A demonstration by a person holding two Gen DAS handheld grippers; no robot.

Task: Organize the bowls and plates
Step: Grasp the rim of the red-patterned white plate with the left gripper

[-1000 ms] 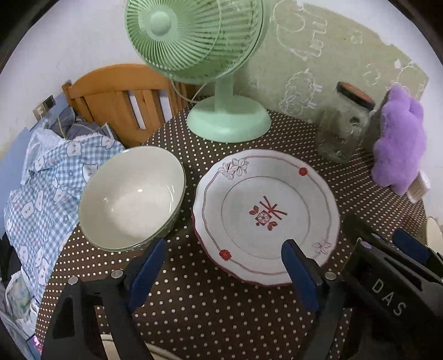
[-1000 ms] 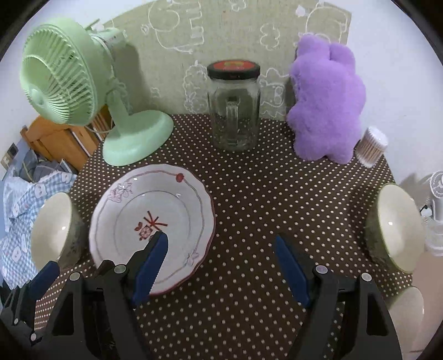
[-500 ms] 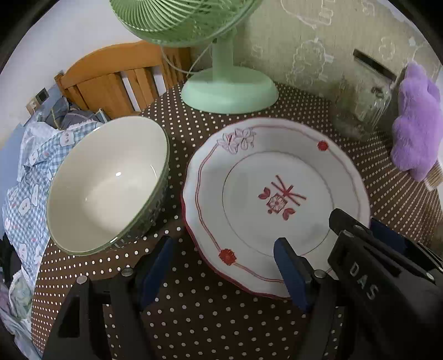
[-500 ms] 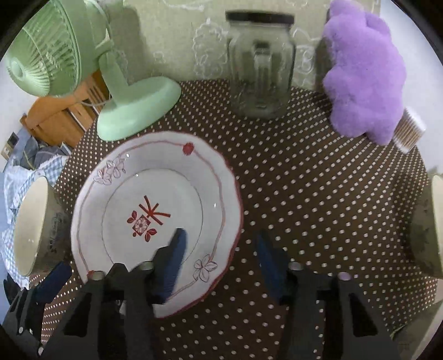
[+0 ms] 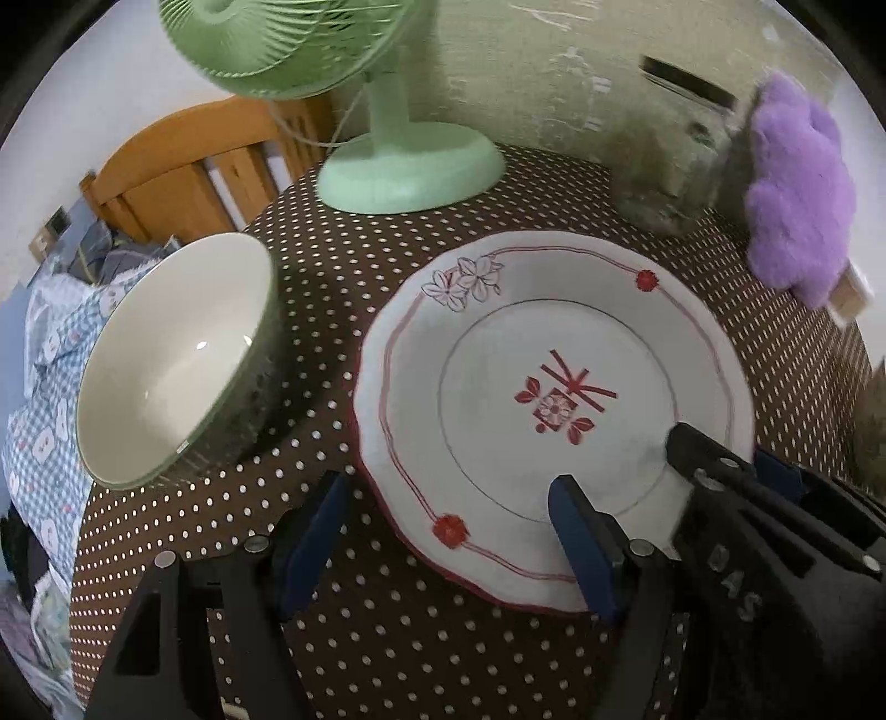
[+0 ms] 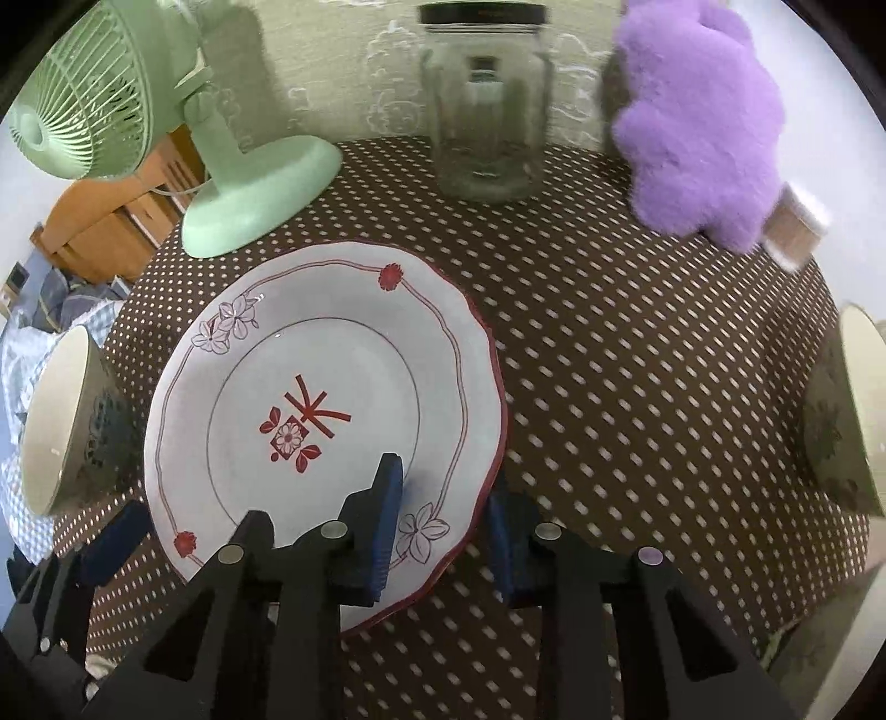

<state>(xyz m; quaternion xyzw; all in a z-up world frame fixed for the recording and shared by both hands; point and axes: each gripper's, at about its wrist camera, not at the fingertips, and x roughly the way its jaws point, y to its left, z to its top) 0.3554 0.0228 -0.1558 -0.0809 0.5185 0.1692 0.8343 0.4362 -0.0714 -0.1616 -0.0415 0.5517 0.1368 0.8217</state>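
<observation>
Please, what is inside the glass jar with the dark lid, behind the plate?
Through the clear wall of the glass jar nothing lies on the bottom; it looks empty. A dark, blurred shape shows high up, maybe a reflection. The lid covers the top.

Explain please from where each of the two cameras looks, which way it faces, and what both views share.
Left wrist: sits on the left gripper, facing forward over the plate's near-left rim; the right gripper intrudes at lower right.
Right wrist: sits on the right gripper, straddling the plate's near-right rim; a left finger shows lower left.
Shared: plate, left bowl, fan, jar.
</observation>
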